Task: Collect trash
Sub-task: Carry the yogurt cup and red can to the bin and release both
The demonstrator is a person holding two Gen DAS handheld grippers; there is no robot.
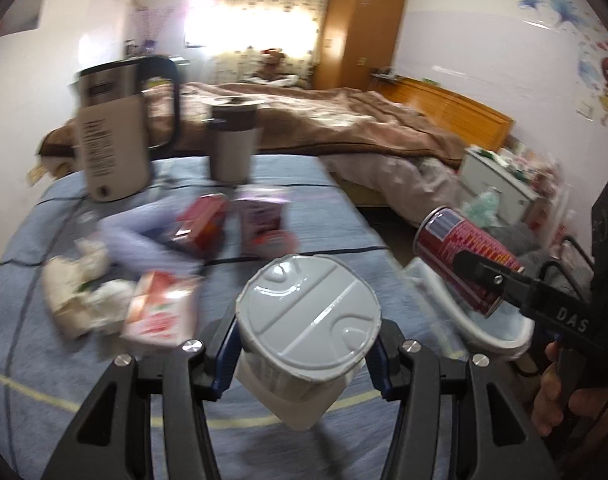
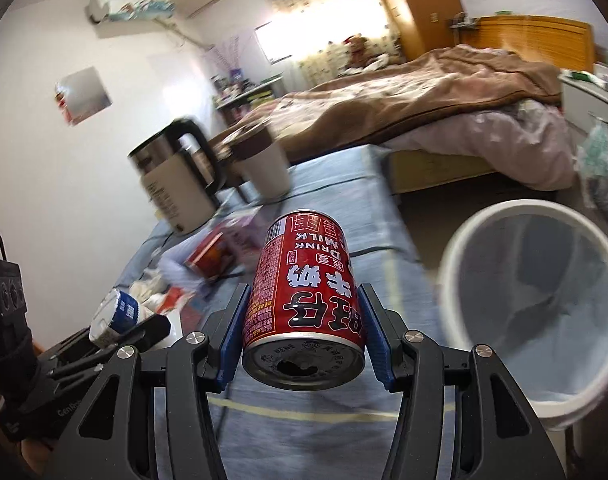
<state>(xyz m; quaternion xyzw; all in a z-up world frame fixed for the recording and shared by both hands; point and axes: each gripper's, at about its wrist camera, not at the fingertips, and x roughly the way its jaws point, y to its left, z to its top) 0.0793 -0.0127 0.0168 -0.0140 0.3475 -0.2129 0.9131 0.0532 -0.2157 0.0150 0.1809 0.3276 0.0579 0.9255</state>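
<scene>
In the left wrist view my left gripper [image 1: 304, 350] is shut on a white yogurt cup [image 1: 308, 316] with a foil lid, held above the blue tablecloth [image 1: 43, 380]. To its right, my right gripper [image 1: 470, 266] grips a red can [image 1: 460, 248] above a white bin [image 1: 500, 338]. In the right wrist view my right gripper [image 2: 301, 320] is shut on the red milk drink can [image 2: 304, 292], with its blue pads on both sides. The white lined bin [image 2: 464, 240] stands open to the right, below table height. The left gripper [image 2: 121, 328] with the cup [image 2: 117, 314] shows at the far left.
On the table lie crumpled tissues [image 1: 83, 292], a pink carton [image 1: 159, 308], a red box [image 1: 201, 224] and a purple box [image 1: 263, 220]. A kettle [image 1: 111, 132] and a mug [image 1: 233, 144] stand at the far edge. A bed [image 1: 344, 120] lies beyond.
</scene>
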